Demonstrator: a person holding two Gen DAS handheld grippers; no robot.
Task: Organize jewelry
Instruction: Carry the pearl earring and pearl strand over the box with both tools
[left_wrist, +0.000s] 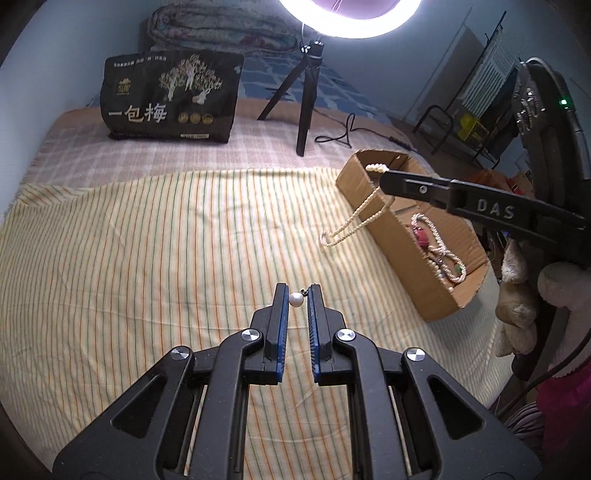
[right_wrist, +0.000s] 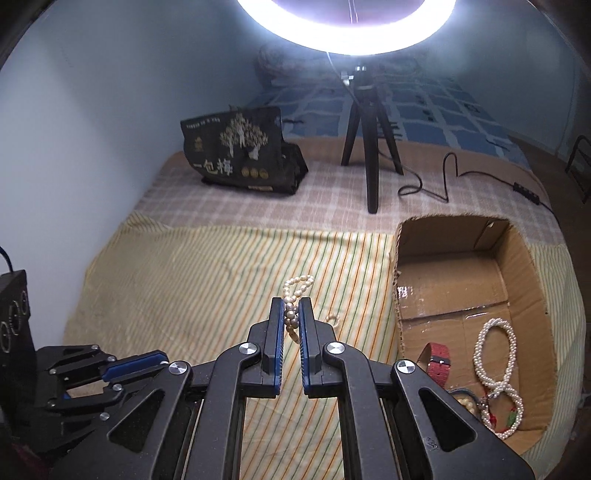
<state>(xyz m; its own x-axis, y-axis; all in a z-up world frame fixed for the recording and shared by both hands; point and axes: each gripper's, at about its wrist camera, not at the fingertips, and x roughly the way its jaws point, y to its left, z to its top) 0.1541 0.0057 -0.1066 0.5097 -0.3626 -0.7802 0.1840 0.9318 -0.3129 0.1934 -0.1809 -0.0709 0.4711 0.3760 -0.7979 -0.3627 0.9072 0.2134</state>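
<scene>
- The pearl necklace (right_wrist: 293, 295) was up off the striped sheet (left_wrist: 147, 236), pinched near its top by the right gripper (right_wrist: 291, 317), jaws clenched on the beads at centre frame of the right wrist view.
- From the left wrist view, upper right, that same strand drooped from the gripper's tip in a long loop, its low end just beside the outer wall of the box (left_wrist: 402, 236) and apparently brushing the sheet, though contact was hard to call.
- So the necklace was not yet in the box: a carry in hand, with the lift over the wall and the drop left to do.
- Down at centre frame, the left gripper (left_wrist: 298, 295) had a single pearl earring (left_wrist: 296, 299) between its jaws; they stood closed in around it, the left pad touching, but a firm clamp could not be confirmed.
- That earring, too, was outside the box.
- Inside the box, lower right of the right wrist view, some work looked done: a white bead bracelet (right_wrist: 495, 350), a red band (right_wrist: 437, 362) and more beaded pieces lay heaped at the near end.
- The far half of the box floor was bare cardboard.
- No other loose jewelry showed on the sheet.
- Judgement: well along, two pieces in the claws remaining.
</scene>
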